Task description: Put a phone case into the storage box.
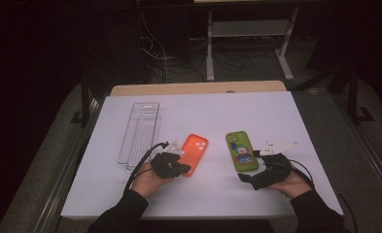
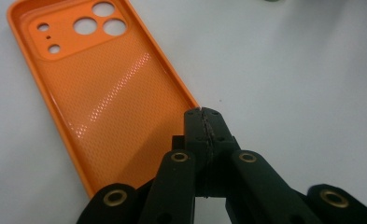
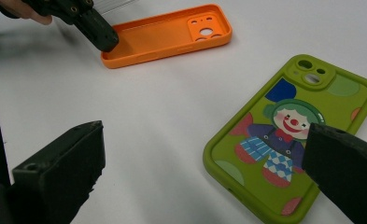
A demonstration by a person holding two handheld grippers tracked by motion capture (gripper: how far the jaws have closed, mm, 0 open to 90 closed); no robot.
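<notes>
An orange phone case (image 1: 195, 152) lies inside-up on the white table (image 1: 276, 111). My left gripper (image 1: 181, 168) is at its near end, jaws pressed together over the thin side rim of the orange case (image 2: 106, 98); the left gripper (image 2: 202, 114) pinches that rim. Across the table the left gripper (image 3: 104, 39) meets the orange case (image 3: 172, 32) at its edge. A green phone case (image 1: 240, 150) with a clown picture lies to the right. My right gripper (image 1: 249, 175) rests by its near end, and the right gripper (image 3: 204, 128) stands open with the green case (image 3: 293, 126) partly under one jaw.
A clear plastic tray (image 1: 140, 130) lies lengthwise at the left of the table, next to the left hand. Beyond the table's far edge is a dark floor with cables and a white frame (image 1: 247, 29).
</notes>
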